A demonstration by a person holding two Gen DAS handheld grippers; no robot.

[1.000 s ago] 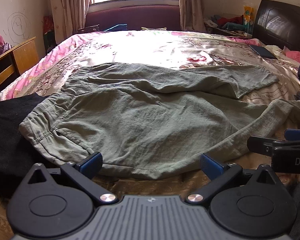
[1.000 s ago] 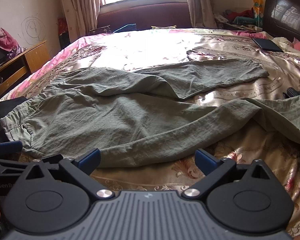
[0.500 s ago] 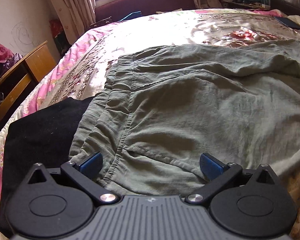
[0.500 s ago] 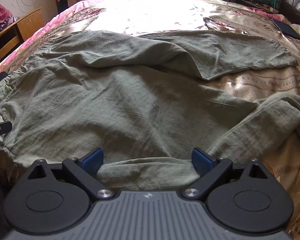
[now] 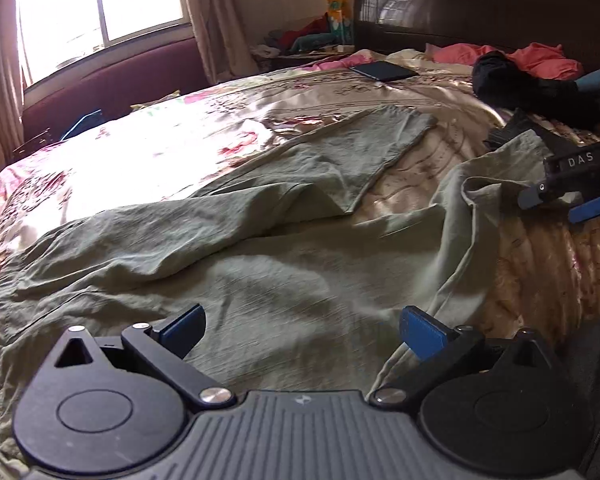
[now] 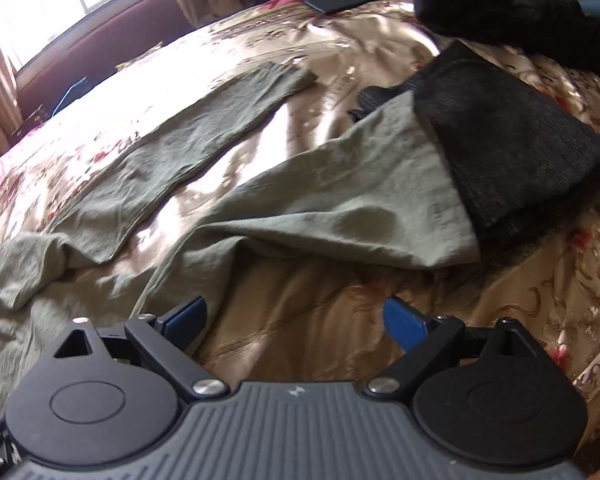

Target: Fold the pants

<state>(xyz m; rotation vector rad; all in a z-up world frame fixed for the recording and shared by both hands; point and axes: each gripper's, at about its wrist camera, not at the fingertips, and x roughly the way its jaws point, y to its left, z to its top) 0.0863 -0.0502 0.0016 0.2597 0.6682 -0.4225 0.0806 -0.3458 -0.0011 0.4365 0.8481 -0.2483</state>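
Note:
Olive-green pants (image 5: 284,264) lie spread out and wrinkled on the floral bedspread (image 5: 188,136). My left gripper (image 5: 302,332) hovers open over the wide upper part of the pants, with nothing between its fingers. The far leg (image 6: 204,132) lies flat toward the window. The near leg (image 6: 364,200) bends across the bed, and its hem rests against a folded dark grey garment (image 6: 508,152). My right gripper (image 6: 296,316) is open above bare bedspread just in front of that near leg. It also shows at the right edge of the left wrist view, right gripper (image 5: 560,196), beside the leg's hem.
A dark flat device (image 5: 384,70) lies on the bed near the headboard (image 5: 480,12). Black clothing (image 5: 516,84) and pink clothing (image 5: 540,58) are piled by the pillows. A maroon bench (image 5: 112,80) stands under the window. The bed's edge is close on the right.
Both views have swung from the waistband end toward the legs and tilted. The black cloth at the left has left view; the folded dark garment has appeared. Both grippers stay open.

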